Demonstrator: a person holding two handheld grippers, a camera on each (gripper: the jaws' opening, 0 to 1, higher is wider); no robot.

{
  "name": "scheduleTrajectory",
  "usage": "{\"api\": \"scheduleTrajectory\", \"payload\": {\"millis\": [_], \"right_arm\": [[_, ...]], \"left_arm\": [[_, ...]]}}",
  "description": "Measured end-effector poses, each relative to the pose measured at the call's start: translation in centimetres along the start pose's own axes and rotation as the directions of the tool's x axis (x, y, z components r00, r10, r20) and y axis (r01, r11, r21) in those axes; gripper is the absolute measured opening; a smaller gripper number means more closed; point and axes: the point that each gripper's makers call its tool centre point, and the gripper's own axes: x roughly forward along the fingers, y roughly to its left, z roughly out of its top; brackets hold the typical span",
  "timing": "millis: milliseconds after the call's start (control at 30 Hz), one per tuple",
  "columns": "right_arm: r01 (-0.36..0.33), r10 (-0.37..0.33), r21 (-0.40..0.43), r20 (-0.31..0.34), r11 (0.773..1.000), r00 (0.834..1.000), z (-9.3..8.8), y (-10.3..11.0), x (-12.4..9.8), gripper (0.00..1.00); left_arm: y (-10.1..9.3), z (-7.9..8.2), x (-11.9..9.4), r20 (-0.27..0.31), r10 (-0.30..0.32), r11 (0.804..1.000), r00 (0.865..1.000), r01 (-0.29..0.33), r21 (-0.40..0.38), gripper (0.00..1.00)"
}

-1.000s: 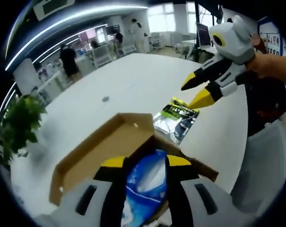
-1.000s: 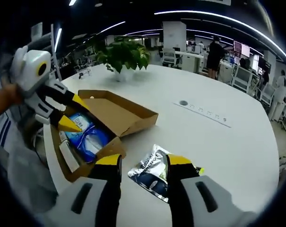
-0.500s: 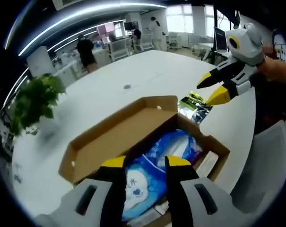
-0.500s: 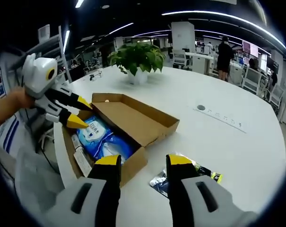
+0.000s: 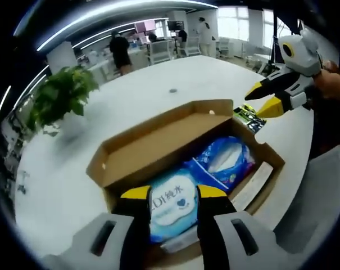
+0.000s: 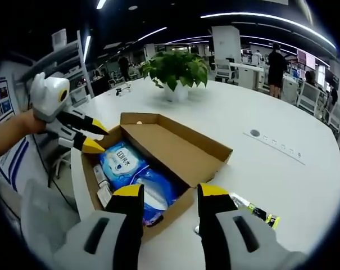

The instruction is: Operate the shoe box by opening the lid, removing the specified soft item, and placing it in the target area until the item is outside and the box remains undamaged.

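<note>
With lid flipped open for access, shoe box exposes blue wipes pack; left tool and right tool hover part-open, holding nothing.

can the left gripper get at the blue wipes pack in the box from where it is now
Probably yes: the lid is folded back, the blue wipes pack lies uncovered, and the open left gripper sits just above it.

Matt brown cardboard shoe box holds glossy blue plastic packs on a smooth white table.
</note>
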Motion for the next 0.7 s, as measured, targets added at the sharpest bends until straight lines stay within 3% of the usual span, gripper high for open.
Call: {"api": "scheduleTrajectory", "payload": {"millis": [700], "right_arm": [[-0.075,0.075,0.000,-0.040,0.997,0.996,-1.1,3.7,3.7,0.35]], "left_arm": [[3.1,-4.5,-2.2,-0.046,0.067,0.993,0.997,-0.071,-0.093,0.30]]}}
